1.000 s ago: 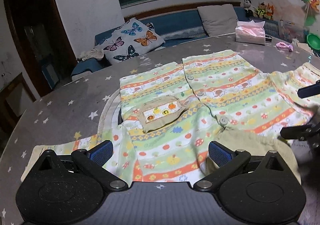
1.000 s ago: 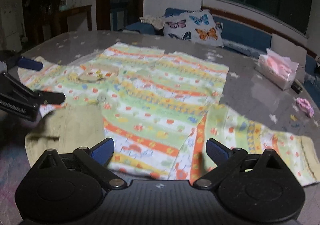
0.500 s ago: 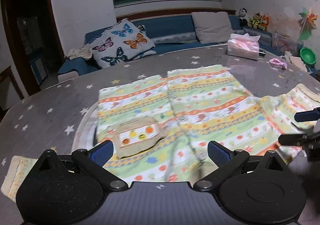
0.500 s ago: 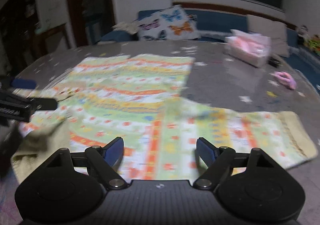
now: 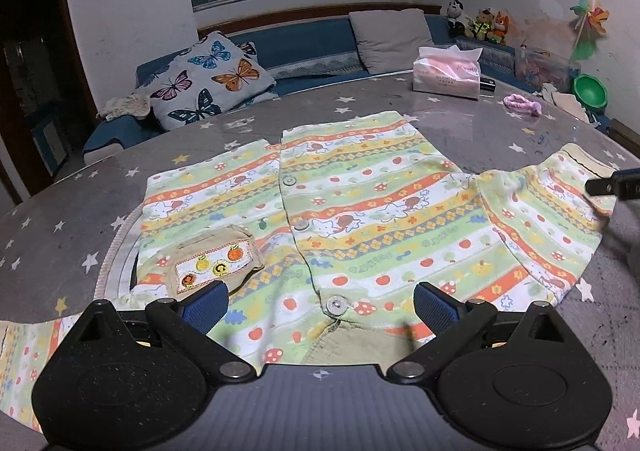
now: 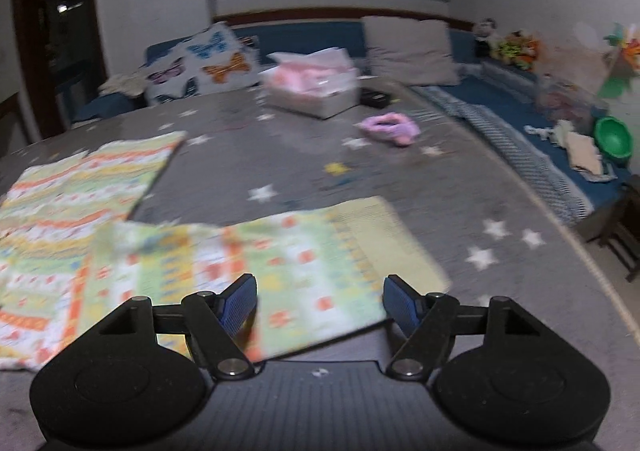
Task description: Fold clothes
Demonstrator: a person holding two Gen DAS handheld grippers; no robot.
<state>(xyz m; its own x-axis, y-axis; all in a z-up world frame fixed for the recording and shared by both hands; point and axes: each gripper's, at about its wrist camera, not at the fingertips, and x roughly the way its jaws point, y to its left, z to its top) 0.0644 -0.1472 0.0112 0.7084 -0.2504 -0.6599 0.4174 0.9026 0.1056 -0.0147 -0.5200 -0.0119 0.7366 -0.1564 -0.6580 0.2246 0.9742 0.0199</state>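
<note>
Far left, your left claw (image 5: 320, 301) hangs over the near hem of the striped shirt (image 5: 360, 211), jaws spread wide, nothing between the blue pads (image 5: 204, 305). The shirt lies flat and face up on the grey star-print tabletop (image 5: 72, 219), buttons running down its middle. The beige pocket patch (image 5: 212, 265) with its little fruit pictures sits just beyond your left pad. The left sleeve (image 5: 24, 363) trails off at the near left edge of that view. Past the shirt, on the far side, the butterfly cushion (image 5: 208, 83) rests on the blue sofa (image 5: 304, 43).

Moving right, the pink tissue pack (image 5: 446, 73) stands far out on the tabletop, with a pink hair band (image 5: 522, 105) near it, well apart from the shirt. The right sleeve (image 6: 280, 263) stretches flat toward the right, its pale yellow cuff (image 6: 384, 235) at the end.

Your right claw (image 6: 320, 301) hovers over the near edge of that sleeve, jaws also wide and gripping nothing; the picture there is blurred, so whether the pads touch the cloth can't be told. In the left view its black fingertip (image 5: 614, 185) pokes in beside the cuff. Far right, a green bowl (image 6: 612, 137) sits by the sofa.
</note>
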